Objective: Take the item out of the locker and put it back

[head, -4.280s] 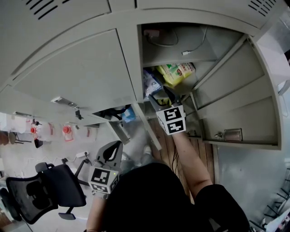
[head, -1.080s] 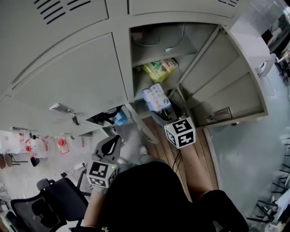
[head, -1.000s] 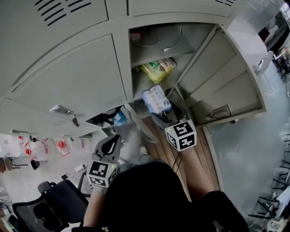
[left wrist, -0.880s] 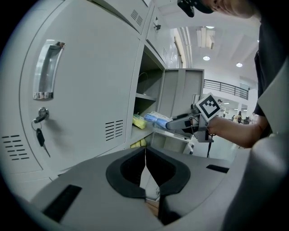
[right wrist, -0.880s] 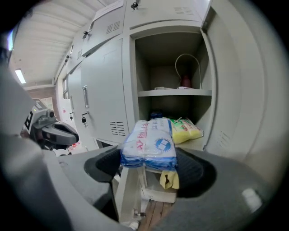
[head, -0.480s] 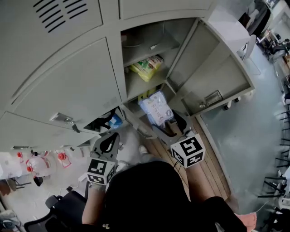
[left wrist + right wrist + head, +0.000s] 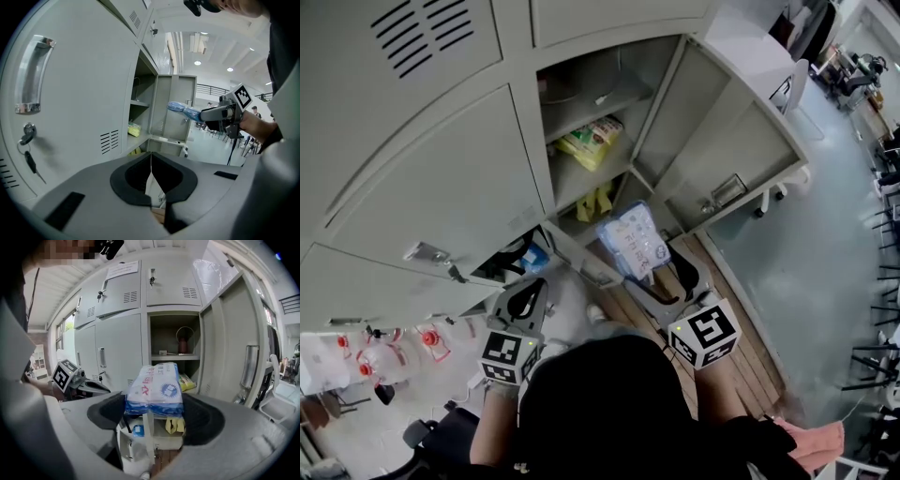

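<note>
**Between the jaws of the right gripper (image 7: 154, 401): a soft blue-and-white plastic-wrapped pack (image 7: 154, 387), out in front of the grey metal locker (image 7: 119, 338)**

Up close in the right gripper view, both dark pads press on the sides of the pack. The jaws are spread wide to fit it, so that's a proper grip. The pack has red and blue print on its face and sticks out toward 12 o'clock past the pad tips. It's in the air, clear of every shelf.

Behind it is the open locker compartment. A yellow-green packet (image 7: 187, 380) lies on the middle shelf at about 2 o'clock from the pack. Some floppy yellow thing (image 7: 174, 425) is on the level below at 5 o'clock, and I can't tell what it is. The open grey door (image 7: 234, 357) with its long silver handle (image 7: 248, 366) swings out at 3 o'clock.

The left gripper (image 7: 151, 161) has its jaw tips touching and nothing between them. It's parked beside a closed locker door, with a chrome pull handle (image 7: 33, 75) at 10 o'clock and a key in the lock (image 7: 27, 133) at 9 o'clock. From that view the pack is edge-on at about 1 o'clock.

From the head view, the right gripper's marker cube (image 7: 705, 333) is at 5 o'clock of the frame. The left gripper's marker cube (image 7: 506, 356) is at 7 o'clock, well apart from the other one.
</note>
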Tool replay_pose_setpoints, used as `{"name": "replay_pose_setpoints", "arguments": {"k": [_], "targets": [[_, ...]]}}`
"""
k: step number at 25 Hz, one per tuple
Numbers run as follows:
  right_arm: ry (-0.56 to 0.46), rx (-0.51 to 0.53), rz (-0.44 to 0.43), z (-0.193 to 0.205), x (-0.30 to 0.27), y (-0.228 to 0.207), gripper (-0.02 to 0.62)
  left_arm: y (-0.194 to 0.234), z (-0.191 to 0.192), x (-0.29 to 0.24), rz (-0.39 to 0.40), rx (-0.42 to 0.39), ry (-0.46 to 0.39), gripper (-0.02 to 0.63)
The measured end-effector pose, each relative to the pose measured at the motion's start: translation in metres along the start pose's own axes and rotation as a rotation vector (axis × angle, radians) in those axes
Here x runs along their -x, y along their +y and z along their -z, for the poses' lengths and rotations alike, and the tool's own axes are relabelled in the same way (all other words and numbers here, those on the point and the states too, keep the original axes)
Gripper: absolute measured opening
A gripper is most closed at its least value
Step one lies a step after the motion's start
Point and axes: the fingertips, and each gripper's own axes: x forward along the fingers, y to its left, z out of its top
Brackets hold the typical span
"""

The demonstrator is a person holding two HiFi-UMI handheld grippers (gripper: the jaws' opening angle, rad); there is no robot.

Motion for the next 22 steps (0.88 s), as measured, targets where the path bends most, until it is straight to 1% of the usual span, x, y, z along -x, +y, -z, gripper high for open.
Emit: {"name": "replay_pose_setpoints", "arguments": {"k": [11,17,22], "targets": [[0.0,-0.007,0.011,0.003,0.005,0.004,0.37,-0.001,-0.001,0.0,0.014,-0.012,-0.003,0.014],[0.009,-0.005,0.002,0.007,0.0,0.002,0.37,0.002,0.001,0.001,-0.007,-0.02,-0.009,0.013],[0.015,-0.005,-0.018,0.01,-0.011,-0.003,0.37,0.004,0.004,0.005,-0.033,0.005,0.016,0.014]]}}
